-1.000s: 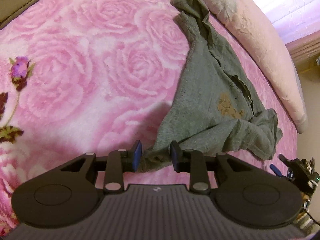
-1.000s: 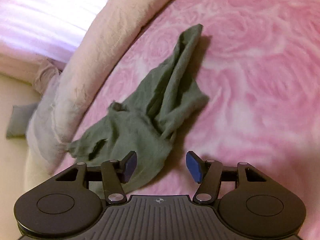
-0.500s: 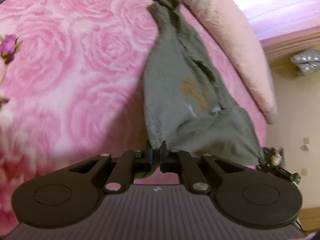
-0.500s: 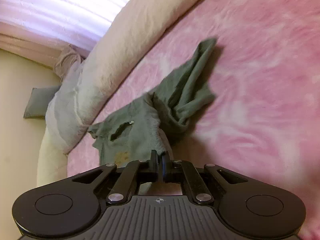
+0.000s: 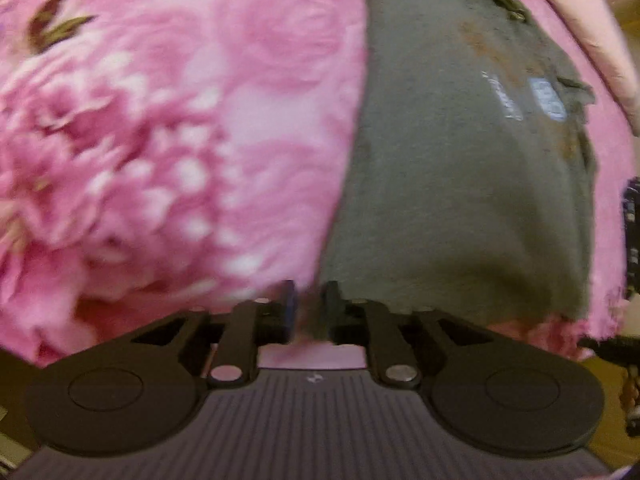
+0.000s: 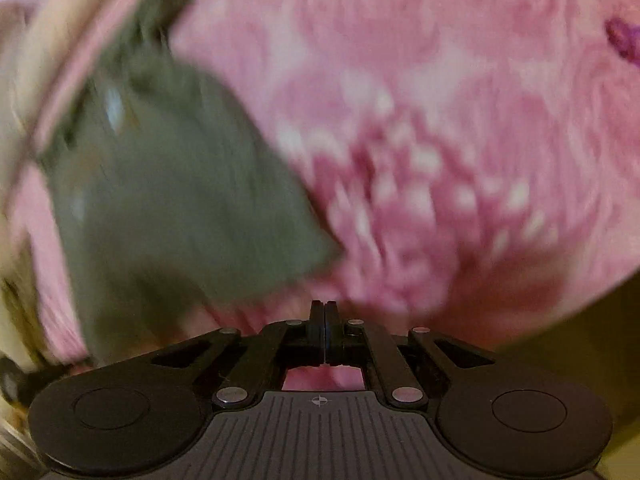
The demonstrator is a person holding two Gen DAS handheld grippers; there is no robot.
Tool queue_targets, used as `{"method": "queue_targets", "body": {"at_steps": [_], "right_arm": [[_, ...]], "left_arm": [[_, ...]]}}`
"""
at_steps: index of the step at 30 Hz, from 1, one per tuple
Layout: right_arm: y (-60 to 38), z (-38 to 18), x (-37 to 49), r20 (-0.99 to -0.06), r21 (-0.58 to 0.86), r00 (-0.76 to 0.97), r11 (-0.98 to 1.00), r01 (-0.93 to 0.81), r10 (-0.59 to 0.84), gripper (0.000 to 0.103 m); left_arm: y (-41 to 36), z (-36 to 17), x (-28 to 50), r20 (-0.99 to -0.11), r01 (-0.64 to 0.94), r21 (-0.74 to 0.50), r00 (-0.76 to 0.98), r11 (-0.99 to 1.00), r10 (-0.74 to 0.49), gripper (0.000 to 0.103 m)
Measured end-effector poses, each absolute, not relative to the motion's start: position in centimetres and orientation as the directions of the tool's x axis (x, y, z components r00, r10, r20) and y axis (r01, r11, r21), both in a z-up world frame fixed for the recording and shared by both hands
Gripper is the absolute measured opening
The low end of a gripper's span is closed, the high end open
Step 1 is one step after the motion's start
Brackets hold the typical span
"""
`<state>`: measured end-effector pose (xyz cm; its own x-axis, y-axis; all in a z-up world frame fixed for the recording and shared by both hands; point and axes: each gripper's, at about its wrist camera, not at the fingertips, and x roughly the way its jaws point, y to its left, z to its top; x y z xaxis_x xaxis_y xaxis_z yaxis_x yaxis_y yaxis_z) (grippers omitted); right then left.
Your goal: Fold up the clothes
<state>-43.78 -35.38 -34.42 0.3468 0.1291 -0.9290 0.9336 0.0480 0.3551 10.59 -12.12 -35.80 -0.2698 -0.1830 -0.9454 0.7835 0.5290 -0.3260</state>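
Looking down along the left gripper (image 5: 308, 308), we see its jaws standing a little way apart, having just been opening. The narrow gap between them shows only blurred pink, so we make out no cloth pinched there. The grey-green garment (image 5: 460, 180) lies spread flat on the pink rose-patterned blanket (image 5: 200, 140) of the bed, filling the right half of this view. Its lower left corner comes down just beside the right-hand finger of this gripper; whether it touches that finger we cannot tell through the blur. Its near hem runs off to the right, close above the gripper's body. On the garment's upper right part we note a rusty-brown print and a small blue and white patch (image 5: 548, 100). Beyond its far edge, a pale pink bolster (image 5: 592, 20) lines the side of the bed.

From the right wrist, the right gripper (image 6: 324, 312) has its jaws pressed fully together, pad against pad, and we see nothing between them. The garment (image 6: 180, 200) lies up and to the left of these jaws, and its nearest corner points toward them with a strip of blanket (image 6: 440, 120) showing in between. This view is heavily smeared, so we cannot read finer detail of the cloth. A dark purple flower (image 6: 622, 42) of the blanket's pattern sits at the far right.
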Motion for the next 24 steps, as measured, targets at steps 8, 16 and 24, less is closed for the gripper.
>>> {"method": "queue_targets", "body": {"at_steps": [8,16,24], "right_arm": [[-38.0,-32.1,-41.1,-0.921,0.352,0.376,0.200,0.914,-0.099,0.012],[-39.4,-32.9,-41.6,-0.866,0.443,0.472,0.186,0.877,-0.165,0.067],[-38.7,-35.5,-41.0,-0.886,0.447,0.462,0.199,0.872,-0.033,0.001]], "left_arm": [[-12.2,-36.1,8.3,-0.915,0.720,-0.398,-0.266,0.569,-0.303,0.047],[-11.1,-36.7,9.0,-0.908,0.673,-0.411,-0.244,0.614,-0.341,0.049],[-11.6,-35.6,9.8,-0.883,0.712,-0.460,-0.301,0.530,-0.361,0.000]]}}
